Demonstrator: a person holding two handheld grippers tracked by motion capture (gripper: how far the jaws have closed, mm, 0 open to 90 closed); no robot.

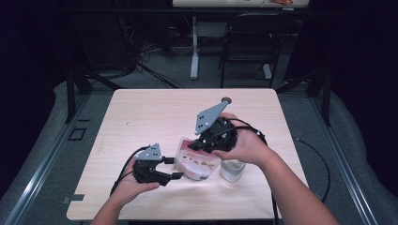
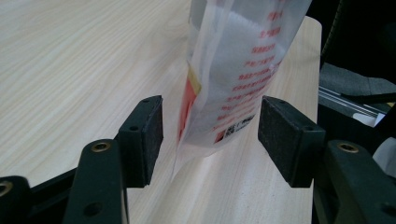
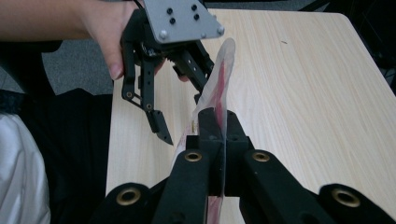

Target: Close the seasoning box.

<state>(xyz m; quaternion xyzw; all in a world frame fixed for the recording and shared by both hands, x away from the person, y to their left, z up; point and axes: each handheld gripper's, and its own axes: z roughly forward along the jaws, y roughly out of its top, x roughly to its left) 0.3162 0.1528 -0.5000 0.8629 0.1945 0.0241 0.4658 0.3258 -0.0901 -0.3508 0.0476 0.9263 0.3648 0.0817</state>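
Item, lower middle of the high view: a translucent pouch [image 1: 195, 161] with red printing, being held up off the wooden table [image 1: 141, 112] by its top edge. Left gripper [image 1: 174, 168], lower left of that view, is standing with its jaws spread; in the left gripper view the pouch [image 2: 233, 70] is hanging between the two black pads [image 2: 148, 135], clear of both, its bottom corner close above the tabletop. Right gripper [image 1: 195, 146], centre of the high view, is pinching the pouch; in the right gripper view its jaws are pressed together on the thin film [image 3: 219, 93], which is rising edge-on between them toward the left gripper [image 3: 180, 100] at the upper left. Just right of the pouch, a small clear container [image 1: 232, 169] is standing on the table beside the right hand [image 1: 246, 145]. Farther off, top of the high view: a dark chair [image 1: 246, 42] and a desk leg [image 1: 194, 47]. Risk, as judged: the single pinch is bearing the whole pouch, so slippery film could be sliding out; a swinging pouch could be knocking the container over; the left jaws closing off-centre could be crumpling contents or missing the edge.
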